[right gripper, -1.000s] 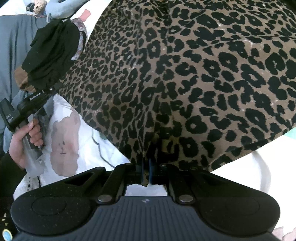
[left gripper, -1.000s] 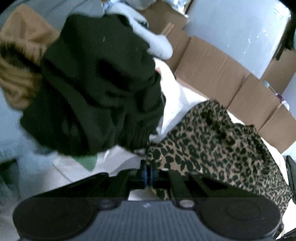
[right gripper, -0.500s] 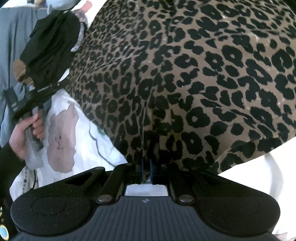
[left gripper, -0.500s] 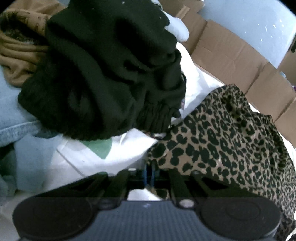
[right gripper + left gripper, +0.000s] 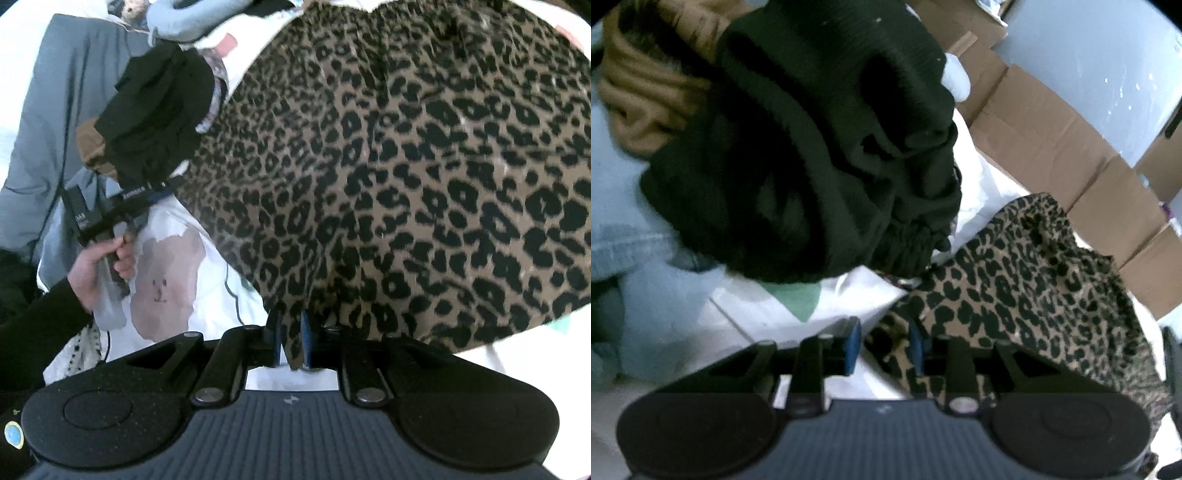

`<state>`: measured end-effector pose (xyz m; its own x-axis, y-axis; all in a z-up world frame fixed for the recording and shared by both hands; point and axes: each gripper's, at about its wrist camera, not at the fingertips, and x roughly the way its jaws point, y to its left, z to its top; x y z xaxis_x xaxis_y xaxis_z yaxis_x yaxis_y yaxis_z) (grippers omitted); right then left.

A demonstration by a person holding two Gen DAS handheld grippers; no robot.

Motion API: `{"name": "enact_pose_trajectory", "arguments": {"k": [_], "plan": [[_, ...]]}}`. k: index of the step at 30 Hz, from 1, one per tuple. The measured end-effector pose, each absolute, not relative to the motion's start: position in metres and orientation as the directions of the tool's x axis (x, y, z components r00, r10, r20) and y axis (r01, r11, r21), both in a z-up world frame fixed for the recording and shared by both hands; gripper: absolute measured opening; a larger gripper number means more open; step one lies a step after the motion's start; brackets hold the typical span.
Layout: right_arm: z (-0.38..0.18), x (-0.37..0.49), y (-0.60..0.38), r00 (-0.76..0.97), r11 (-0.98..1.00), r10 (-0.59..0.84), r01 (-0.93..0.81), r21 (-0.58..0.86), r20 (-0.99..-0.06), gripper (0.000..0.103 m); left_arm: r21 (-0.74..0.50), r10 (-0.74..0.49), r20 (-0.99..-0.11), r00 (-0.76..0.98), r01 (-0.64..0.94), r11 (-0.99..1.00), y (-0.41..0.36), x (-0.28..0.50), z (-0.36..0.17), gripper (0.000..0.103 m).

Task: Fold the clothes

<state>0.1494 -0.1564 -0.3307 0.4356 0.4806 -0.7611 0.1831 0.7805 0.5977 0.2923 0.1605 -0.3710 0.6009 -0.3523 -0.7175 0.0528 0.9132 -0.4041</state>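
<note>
A leopard-print garment (image 5: 1015, 295) lies spread on a white sheet, and it fills most of the right wrist view (image 5: 406, 166). My left gripper (image 5: 882, 343) is at its near corner. Its jaws are opening, and the cloth sits loose between the blue pads (image 5: 851, 343) with a gap on the left side. My right gripper (image 5: 291, 339) is at another edge. Its jaws are parting slightly, with a point of the cloth hanging between them. In the right wrist view a hand (image 5: 107, 258) holds the left gripper (image 5: 147, 188).
A crumpled black garment (image 5: 812, 147) sits on a pile with a tan one (image 5: 646, 92) and pale blue clothes (image 5: 613, 221), just left of the leopard cloth. Flattened cardboard boxes (image 5: 1052, 122) line the far side. The white sheet has a bear print (image 5: 166, 280).
Both grippers, clamped on the leopard cloth before, have spread their pads, the left much wider. The left view has dropped closer to the black pile; the right view has pulled back and up.
</note>
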Motion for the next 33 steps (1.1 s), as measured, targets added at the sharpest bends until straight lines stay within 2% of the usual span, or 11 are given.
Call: {"name": "enact_pose_trajectory", "arguments": {"k": [7, 8, 10, 11, 18, 33], "plan": [[-0.325, 0.158, -0.174, 0.502, 0.804, 0.409, 0.198, 0.562, -0.762, 0.011, -0.579, -0.456, -0.659, 0.599, -0.017, 0.815, 0.181, 0.294, -0.385, 0.028], [-0.325, 0.160, -0.176, 0.508, 0.808, 0.399, 0.198, 0.554, -0.764, 0.011, -0.603, -0.467, -0.651, 0.599, -0.033, 0.797, 0.184, 0.294, -0.387, 0.025], [-0.326, 0.164, -0.179, 0.514, 0.822, 0.379, 0.195, 0.535, -0.770, 0.011, -0.640, -0.496, -0.645, 0.582, -0.057, 0.766, 0.186, 0.296, -0.393, 0.007], [-0.326, 0.166, -0.180, 0.515, 0.832, 0.362, 0.198, 0.519, -0.777, 0.011, -0.644, -0.500, -0.646, 0.577, -0.060, 0.763, 0.186, 0.296, -0.394, 0.006], [-0.331, 0.179, -0.179, 0.525, 0.888, 0.271, 0.187, 0.421, -0.806, 0.011, -0.658, -0.508, -0.615, 0.603, -0.037, 0.752, 0.181, 0.293, -0.377, 0.005], [-0.347, 0.209, -0.159, 0.555, 0.945, 0.179, 0.133, 0.299, -0.812, 0.009, -0.664, -0.555, -0.529, 0.643, 0.093, 0.742, 0.141, 0.282, -0.304, 0.005]]}}
